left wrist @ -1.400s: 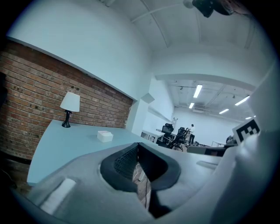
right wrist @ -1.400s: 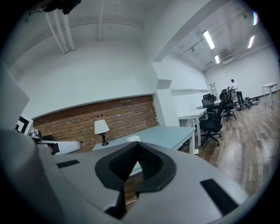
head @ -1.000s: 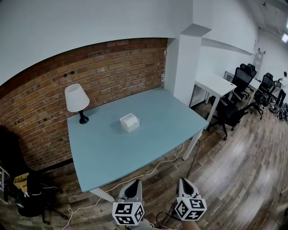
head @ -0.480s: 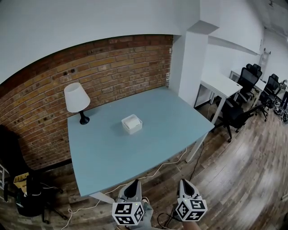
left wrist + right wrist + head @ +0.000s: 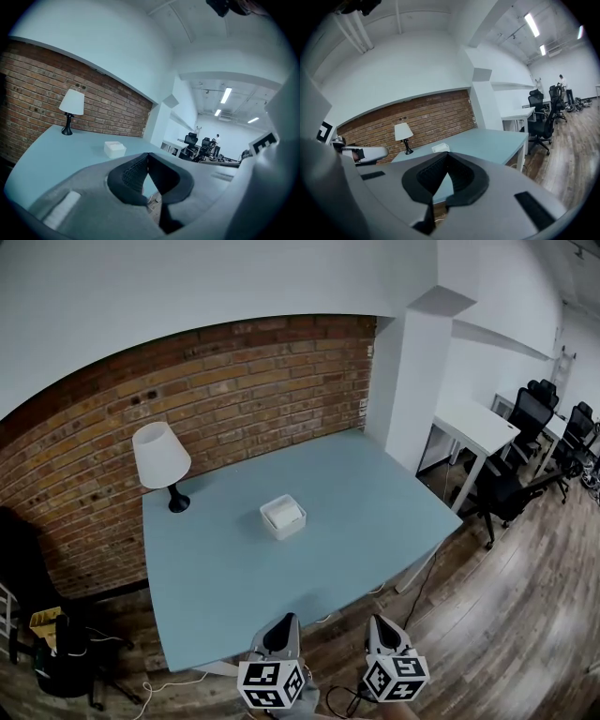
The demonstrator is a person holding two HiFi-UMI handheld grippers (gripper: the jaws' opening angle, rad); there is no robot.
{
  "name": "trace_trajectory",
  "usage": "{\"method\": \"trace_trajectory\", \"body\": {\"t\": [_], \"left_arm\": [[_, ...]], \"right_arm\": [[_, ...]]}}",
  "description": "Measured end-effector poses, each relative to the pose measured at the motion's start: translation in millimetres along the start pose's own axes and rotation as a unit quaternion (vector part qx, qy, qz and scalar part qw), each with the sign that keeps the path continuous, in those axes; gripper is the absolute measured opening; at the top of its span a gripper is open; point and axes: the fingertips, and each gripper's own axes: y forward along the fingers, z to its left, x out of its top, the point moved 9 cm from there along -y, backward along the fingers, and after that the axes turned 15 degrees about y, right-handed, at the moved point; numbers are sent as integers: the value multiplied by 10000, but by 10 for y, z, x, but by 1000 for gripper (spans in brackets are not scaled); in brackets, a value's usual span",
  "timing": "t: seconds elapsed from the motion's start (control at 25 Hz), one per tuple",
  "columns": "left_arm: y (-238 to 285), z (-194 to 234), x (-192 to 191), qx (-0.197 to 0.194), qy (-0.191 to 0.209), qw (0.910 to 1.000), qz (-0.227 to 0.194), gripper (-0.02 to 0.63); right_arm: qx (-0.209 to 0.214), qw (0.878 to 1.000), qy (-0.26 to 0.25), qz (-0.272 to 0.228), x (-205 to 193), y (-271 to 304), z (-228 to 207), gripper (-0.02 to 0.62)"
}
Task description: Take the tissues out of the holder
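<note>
Meeting at their tips with nothing between them, the fingers (image 5: 131, 174) of the left gripper (image 5: 148, 155) are closed. The right gripper (image 5: 446, 153) is closed and empty in the same way. Both grippers sit side by side at the bottom of the head view, close to the near edge of the light blue table (image 5: 356, 493) and well apart from everything that stands on it. The white tissue holder (image 5: 283, 517) sits near the middle of the table, far beyond both grippers, with the white tissues (image 5: 282, 512) lying inside it. To its far left, a lamp (image 5: 161, 457) with a white shade and a black base stands close to the brick wall (image 5: 244, 381), which runs along the table's far side. On the right, past a white pillar (image 5: 412, 381), a white desk (image 5: 478, 426) and black office chairs (image 5: 502, 493) stand on the wooden floor (image 5: 506, 615). A white cable (image 5: 178, 679) lies on the floor by the table's near left corner.
</note>
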Motion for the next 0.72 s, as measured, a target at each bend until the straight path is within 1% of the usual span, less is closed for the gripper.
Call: {"method": "trace_trajectory", "body": {"t": [0.48,0.72], "left_arm": [[909,559,198,132,-66,9999,75,9],[1264,769,272,201,-81,9997,78,9]], "right_arm": [[179,9998,-63,23,388,1158,91,3],[350,9993,-90,132,496,1633,141,3]]}}
